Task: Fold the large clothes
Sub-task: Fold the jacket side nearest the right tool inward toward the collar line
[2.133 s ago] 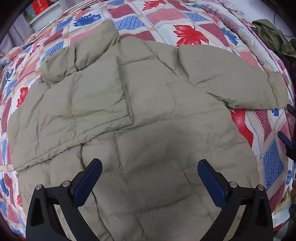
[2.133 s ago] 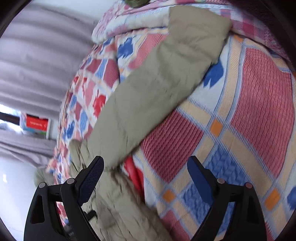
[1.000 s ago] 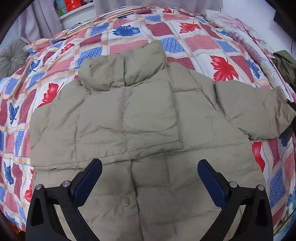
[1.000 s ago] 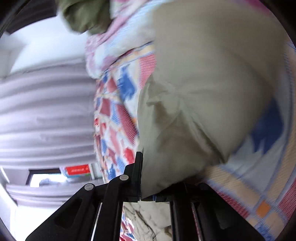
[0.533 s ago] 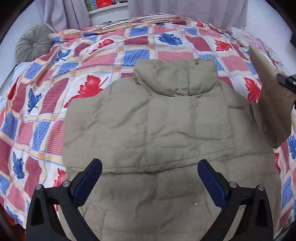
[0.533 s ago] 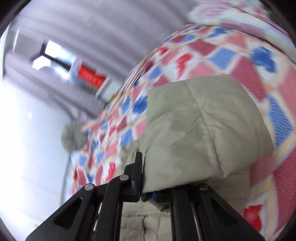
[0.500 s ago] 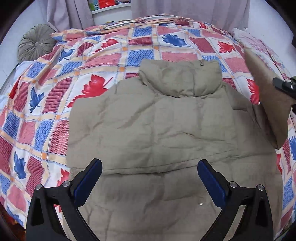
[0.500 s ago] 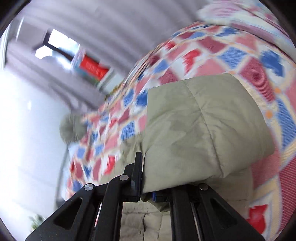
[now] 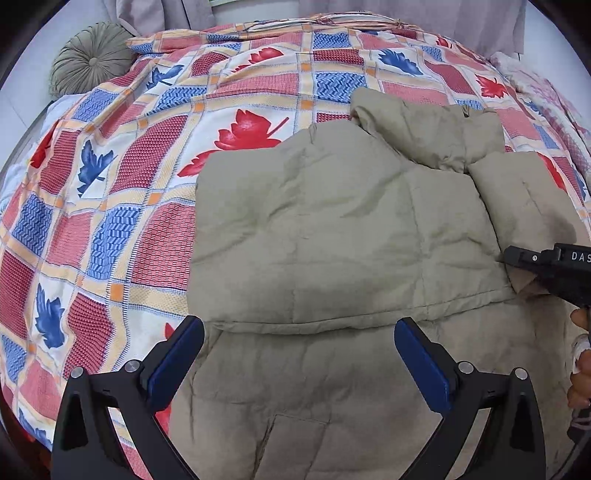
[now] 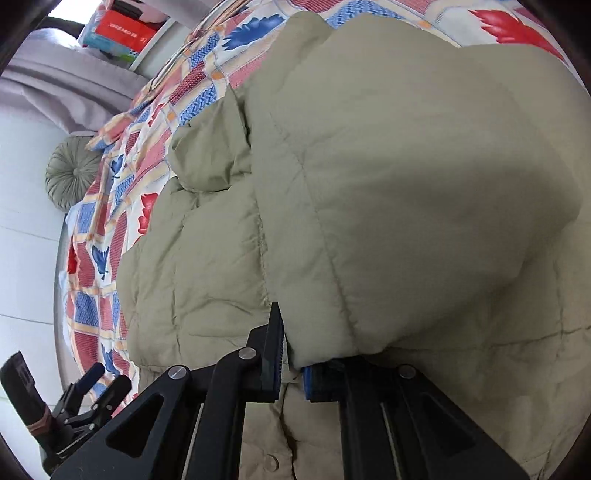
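A khaki puffer jacket (image 9: 332, 240) lies flat on the bed, collar (image 9: 424, 129) at the far end, with one sleeve folded across its chest. My left gripper (image 9: 299, 358) hovers open over the lower body of the jacket, holding nothing. At the right edge of the left wrist view, my right gripper (image 9: 517, 269) pinches the cuff of the other sleeve (image 9: 524, 199) and holds it over the jacket's right side. In the right wrist view that gripper (image 10: 293, 365) is shut on the cuff, and the puffy sleeve (image 10: 406, 184) bulges above it.
The bed carries a patchwork quilt (image 9: 147, 166) with red and blue leaves. A round grey-green cushion (image 9: 92, 62) sits at its far left corner, with curtains behind. A person's hand (image 9: 580, 350) shows at the right edge. A shelf with a red box (image 10: 122, 29) stands beyond the bed.
My right gripper, shut on the cuff, swung the sleeve from out at the side in over the jacket's body. My left gripper slid left, so the jacket sits further right in its view.
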A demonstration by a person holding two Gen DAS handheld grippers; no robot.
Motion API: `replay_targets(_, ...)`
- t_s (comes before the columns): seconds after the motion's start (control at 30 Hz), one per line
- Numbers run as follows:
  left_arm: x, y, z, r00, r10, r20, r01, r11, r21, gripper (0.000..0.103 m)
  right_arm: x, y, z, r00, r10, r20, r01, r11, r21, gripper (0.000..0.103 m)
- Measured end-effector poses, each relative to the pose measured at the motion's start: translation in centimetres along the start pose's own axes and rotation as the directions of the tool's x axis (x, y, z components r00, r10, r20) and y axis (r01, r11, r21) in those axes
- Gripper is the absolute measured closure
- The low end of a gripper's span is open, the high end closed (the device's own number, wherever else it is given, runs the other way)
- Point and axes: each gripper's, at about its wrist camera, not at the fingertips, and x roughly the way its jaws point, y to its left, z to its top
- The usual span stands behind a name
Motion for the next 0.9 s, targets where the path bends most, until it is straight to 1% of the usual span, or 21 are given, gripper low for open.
replay_targets(0.03,0.0,-0.4,0.0,1.0,-0.009,0.001,0.009,1.0,0.001,0.0,-0.2,-0.1,0.0,1.0,0.002,0.0,-0.002,1.0,0.015,0.087)
replay_targets(0.07,-0.1,-0.8,0.0,1.0,-0.018,0.003,0.018,1.0,0.004,0.0,-0.6,-0.1,0.0,1.0,0.005,0.0,-0.005,1.0,0.023,0.074)
replay_targets(0.1,-0.1,-1.1,0.2,1.0,-0.026,0.006,0.026,1.0,0.006,0.0,-1.0,-0.1,0.0,1.0,0.01,-0.001,-0.01,1.0,0.025,0.065)
replay_targets(0.13,-0.2,-1.3,0.5,0.999,-0.034,0.01,0.034,0.999,0.007,0.0,-1.5,0.1,-0.1,1.0,0.017,0.001,-0.017,1.0,0.024,0.045)
replay_targets(0.17,-0.2,-1.4,0.8,0.999,-0.041,0.015,0.041,0.999,0.004,0.0,-2.4,0.3,-0.3,0.999,0.032,0.012,-0.032,0.999,0.023,0.037)
replay_targets(0.23,-0.2,-1.5,1.4,0.998,-0.05,0.024,0.051,0.999,-0.009,0.0,-4.4,0.4,-0.9,0.998,0.041,0.051,-0.042,0.999,0.029,0.036)
replay_targets(0.3,-0.2,-1.4,1.9,0.998,-0.055,0.031,0.055,0.998,-0.02,0.0,-6.2,-0.5,-1.4,0.995,0.043,0.094,-0.05,0.996,0.072,0.036)
replay_targets(0.4,-0.4,-0.9,2.5,0.997,-0.058,0.044,0.06,0.998,-0.03,0.0,-7.8,-3.3,-1.0,0.987,0.029,0.158,-0.059,0.98,0.19,0.036)
replay_targets(0.43,-0.5,-0.5,2.5,0.997,-0.064,0.048,0.066,0.997,-0.034,0.0,-8.1,-4.4,-0.5,0.984,0.031,0.177,-0.073,0.969,0.236,0.036)
replay_targets(0.47,-0.6,-0.1,2.6,0.996,-0.07,0.051,0.072,0.997,-0.039,0.0,-8.3,-5.2,-0.1,0.98,0.039,0.196,-0.094,0.956,0.277,0.039)
replay_targets(0.5,-0.7,0.3,2.5,0.995,-0.079,0.054,0.081,0.996,-0.046,0.0,-8.4,-6.0,0.4,0.973,0.055,0.222,-0.126,0.938,0.323,0.047)
replay_targets(0.53,-0.7,0.9,2.5,0.994,-0.09,0.055,0.093,0.994,-0.058,0.0,-8.6,-6.6,0.9,0.966,0.065,0.252,-0.155,0.921,0.356,0.075)
replay_targets(0.57,-0.8,1.5,2.5,0.994,-0.095,0.054,0.098,0.993,-0.065,0.0,-8.7,-6.7,1.5,0.963,0.07,0.26,-0.167,0.914,0.371,0.088)
replay_targets(0.6,-0.7,2.1,2.4,0.994,-0.093,0.053,0.097,0.993,-0.072,0.0,-8.7,-6.3,2.2,0.958,0.086,0.272,-0.185,0.914,0.361,0.088)
replay_targets(0.67,-0.6,3.1,2.4,0.996,-0.078,0.051,0.082,0.993,-0.089,0.0,-8.7,-3.6,3.4,0.957,0.097,0.272,-0.17,0.95,0.26,0.088)
replay_targets(0.73,-0.6,4.3,2.5,0.995,-0.086,0.05,0.092,0.988,-0.121,0.0,-8.1,0.7,4.1,0.966,0.1,0.24,-0.123,0.989,0.085,0.088)
replay_targets(0.77,-0.7,4.8,2.6,0.994,-0.096,0.053,0.102,0.985,-0.14,0.0,-7.4,2.8,4.0,0.971,0.099,0.219,-0.103,0.995,0.006,0.088)
replay_targets(0.83,-0.9,5.7,2.8,0.991,-0.12,0.065,0.13,0.976,-0.175,0.0,-5.6,6.9,3.3,0.983,0.086,0.164,-0.063,0.988,-0.14,0.088)
replay_targets(0.9,-1.0,6.2,3.0,0.986,-0.143,0.08,0.156,0.968,-0.195,0.0,-3.7,9.4,2.0,0.992,0.056,0.112,-0.029,0.973,-0.228,0.088)
